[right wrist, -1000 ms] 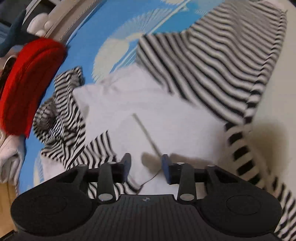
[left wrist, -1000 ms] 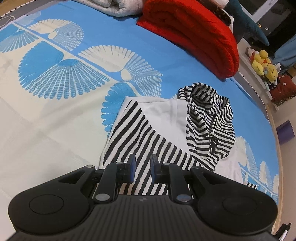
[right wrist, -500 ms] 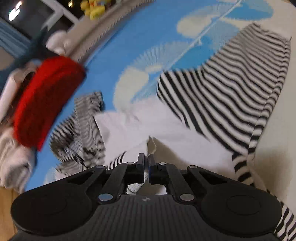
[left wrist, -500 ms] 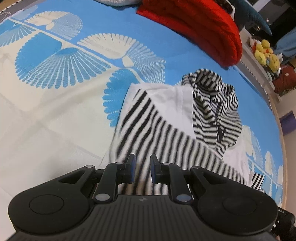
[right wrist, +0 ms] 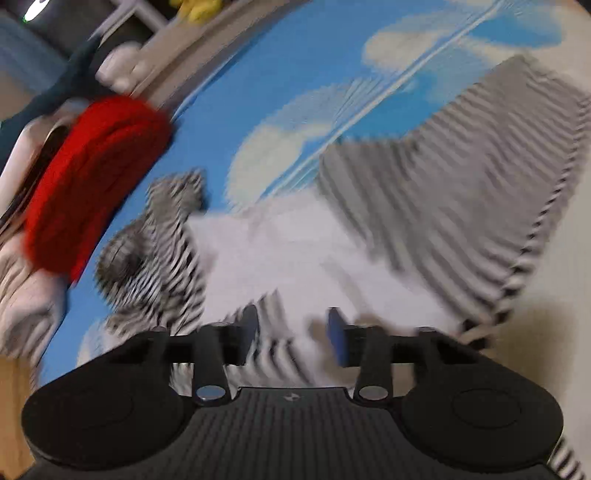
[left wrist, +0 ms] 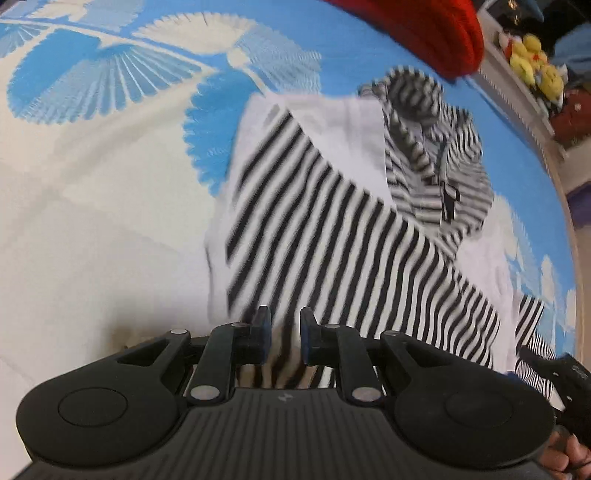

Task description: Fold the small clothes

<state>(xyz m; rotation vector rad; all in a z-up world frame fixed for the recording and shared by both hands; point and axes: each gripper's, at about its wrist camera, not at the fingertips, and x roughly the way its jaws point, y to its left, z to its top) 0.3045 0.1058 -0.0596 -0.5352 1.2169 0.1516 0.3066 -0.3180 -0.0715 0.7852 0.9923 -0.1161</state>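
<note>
Striped hoodie (left wrist: pixel 332 229), black and white, lies spread on the bed's blue sheet (left wrist: pixel 332 48) with its pale fan pattern. One striped panel is folded over a plain white part of the garment, and the striped hood (left wrist: pixel 436 147) lies bunched at the far right of it in the left wrist view. Beyond the hood, at the far edge of the bed, sits a thick red folded blanket (left wrist: pixel 424 33) (rolled fat like a cushion). Past the bed's edge some yellow plush toys (left wrist: pixel 532 70) sit on a shelf.

Over the near striped edge of the hoodie comes the left claw (left wrist: pixel 282 339). Its two blue-padded fingers (left wrist: pixel 263 332) stand only a narrow gap apart, and striped cloth shows in that gap. Whether the pads press on the cloth I cannot tell, since the picture is smeared there. At the lower right corner of that view a bit of a person's hand (left wrist: pixel 569 454) shows, gripping a dark handle.

From the right wrist view everything is badly blurred. The right claw (right wrist: pixel 293 336) points down at the near part of the hoodie (right wrist: pixel 424 206), where white cloth meets stripes. Its jaws are opening and stand well spread, with cloth lying below between the fingers (right wrist: pixel 338 339) but not pinched by them. In this view the red blanket (right wrist: pixel 96 184) sits off to the far left, with the hood (right wrist: pixel 155 258) just beside it.
</note>
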